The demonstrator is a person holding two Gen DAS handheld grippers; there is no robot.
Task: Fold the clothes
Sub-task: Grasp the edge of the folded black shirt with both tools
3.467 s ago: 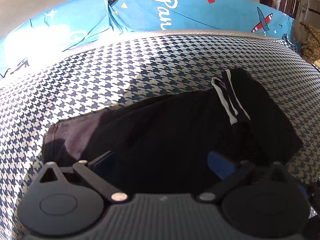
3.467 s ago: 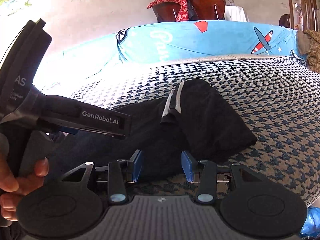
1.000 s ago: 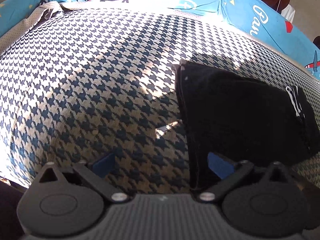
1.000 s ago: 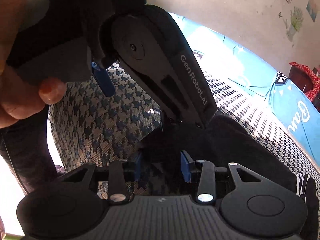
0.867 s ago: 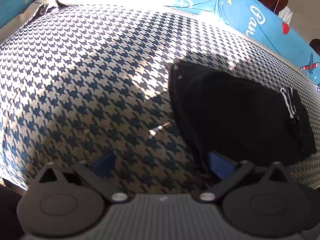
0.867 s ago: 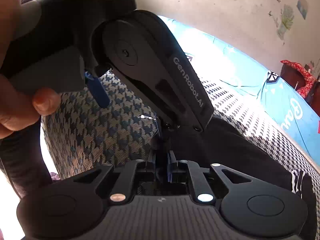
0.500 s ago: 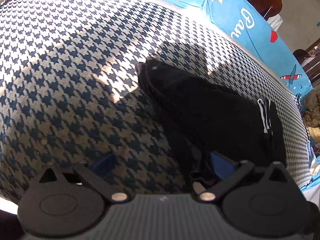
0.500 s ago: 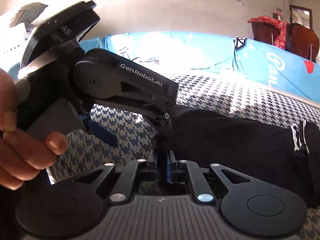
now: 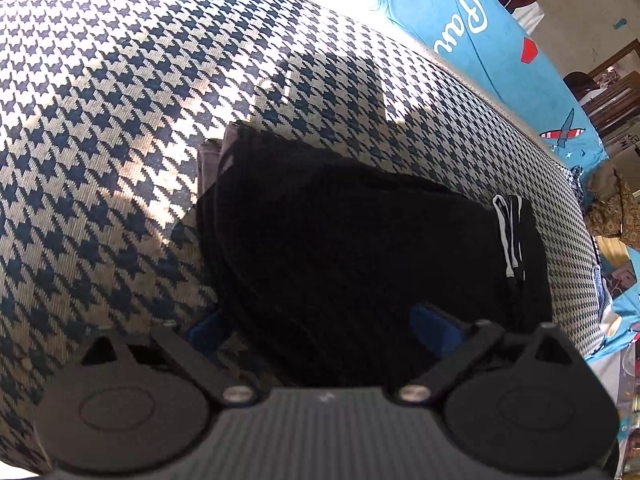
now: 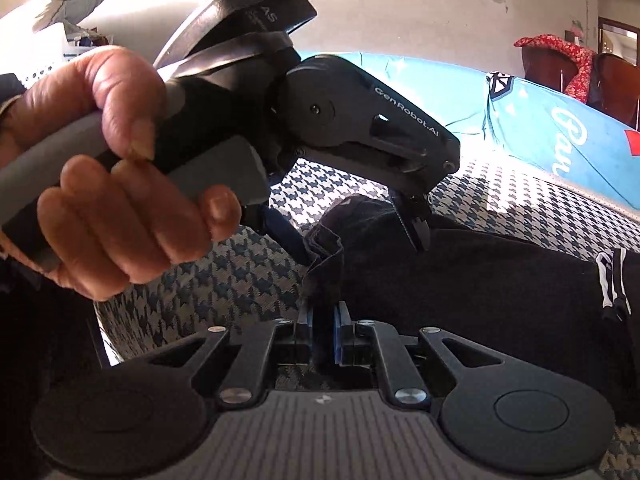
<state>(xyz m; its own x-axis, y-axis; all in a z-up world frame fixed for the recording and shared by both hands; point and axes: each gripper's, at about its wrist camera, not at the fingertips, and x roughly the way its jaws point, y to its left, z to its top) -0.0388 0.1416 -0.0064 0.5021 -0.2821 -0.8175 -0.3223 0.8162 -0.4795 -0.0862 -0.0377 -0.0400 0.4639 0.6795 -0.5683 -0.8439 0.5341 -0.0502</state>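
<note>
The black fabric garment with white side stripes point(image 9: 360, 248) lies on the houndstooth-patterned cushion point(image 9: 120, 80), its near edge pinched in the right gripper point(image 10: 320, 326), the left gripper point(image 9: 320, 328) spread wide over it; apparently mid-fold, needing a second hold.

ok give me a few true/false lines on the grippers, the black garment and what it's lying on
1. The right gripper is shut on the black garment. True.
2. The left gripper is clamped shut. False: its jaws stand wide apart over the garment.
3. The garment lies on a houndstooth cover. True.
4. The garment's stripes are red. False: they are white.
5. A hand holds the left gripper's handle. True.
</note>
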